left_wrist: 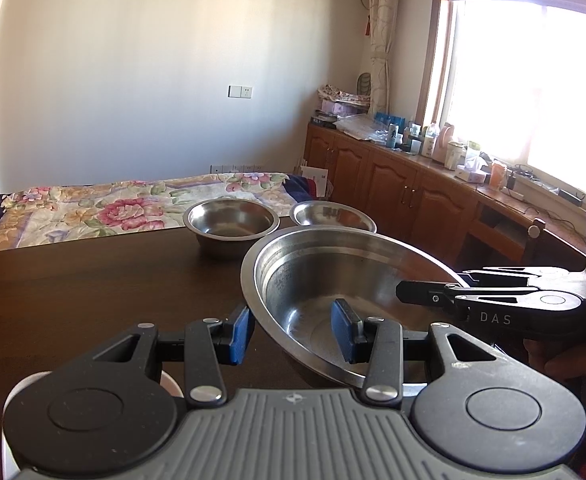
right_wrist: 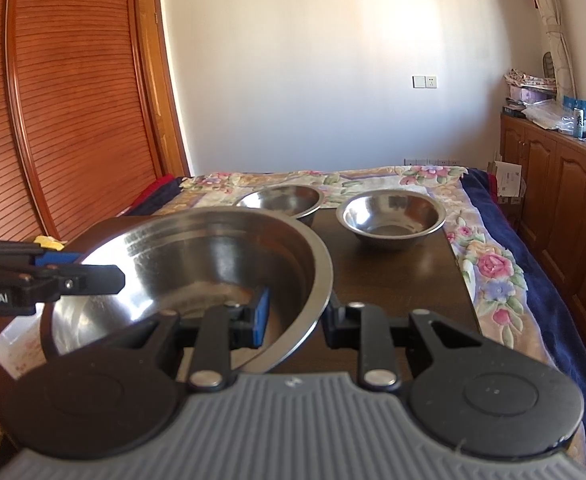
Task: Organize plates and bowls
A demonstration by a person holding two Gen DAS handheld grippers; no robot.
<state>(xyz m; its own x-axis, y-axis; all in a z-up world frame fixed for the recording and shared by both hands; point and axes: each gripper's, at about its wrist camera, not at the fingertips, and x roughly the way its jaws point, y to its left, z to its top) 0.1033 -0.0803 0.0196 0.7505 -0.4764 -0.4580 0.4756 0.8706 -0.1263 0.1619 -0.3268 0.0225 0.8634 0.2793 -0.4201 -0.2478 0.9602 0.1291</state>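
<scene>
Between both tools, large steel bowl (left_wrist: 313, 280), rim clamped by left tool (left_wrist: 293, 334) and right tool (right_wrist: 297, 320).

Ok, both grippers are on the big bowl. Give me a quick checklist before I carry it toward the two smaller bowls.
1. Left gripper straddles the big bowl rim, one finger inside, one outside: ok.
2. Right gripper straddles the opposite rim the same way: ok.
3. Pads actually pressing the wall on both sides: cannot tell.
4. Big bowl empty, nothing to spill: ok.
5. Table between the big bowl and the smaller bowls free of obstacles: ok.
6. Both smaller bowls empty and upright, ready for nesting: ok.
7. White container beside the big bowl, clearance underneath: cannot tell.
</scene>
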